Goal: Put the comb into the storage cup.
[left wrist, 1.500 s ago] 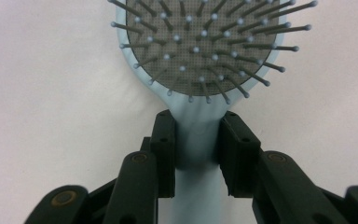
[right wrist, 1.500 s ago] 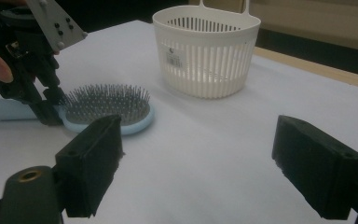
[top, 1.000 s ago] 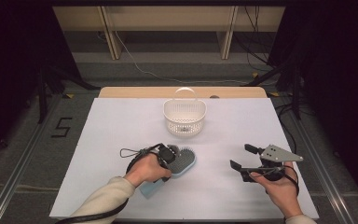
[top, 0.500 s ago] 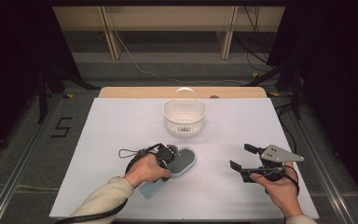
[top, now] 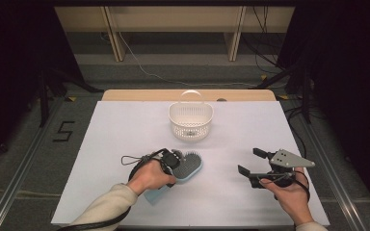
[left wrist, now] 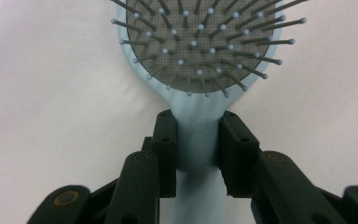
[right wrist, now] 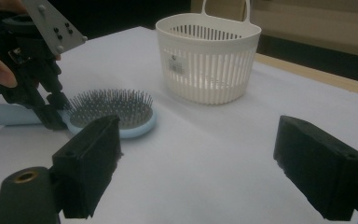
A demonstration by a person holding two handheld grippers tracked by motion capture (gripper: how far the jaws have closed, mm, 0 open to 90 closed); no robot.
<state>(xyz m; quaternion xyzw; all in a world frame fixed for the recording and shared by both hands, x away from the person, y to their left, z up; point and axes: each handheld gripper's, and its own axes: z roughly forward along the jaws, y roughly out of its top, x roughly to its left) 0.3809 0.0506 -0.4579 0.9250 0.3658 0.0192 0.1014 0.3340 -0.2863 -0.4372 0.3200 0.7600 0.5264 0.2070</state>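
A light blue hairbrush (top: 189,166) lies bristles up on the white table (top: 111,139), left of centre near the front. In the left gripper view my left gripper (left wrist: 198,128) is shut on the hairbrush (left wrist: 200,42) at the neck, where the handle meets the head. The high view has my left gripper (top: 174,162) low over the brush, held by a hand. My right gripper (top: 250,161) hovers at the front right, open and holding nothing. Over in the right gripper view, my right gripper (right wrist: 205,158) has wide jaws, with the hairbrush (right wrist: 116,112) and the left gripper (right wrist: 46,107) beyond them.
A white slatted basket (top: 191,120) with a loop handle stands at the back centre of the table; the basket (right wrist: 209,60) looks empty in the right gripper view. A wooden strip (top: 139,95) runs along the far table edge. Dark floor and cables surround the table.
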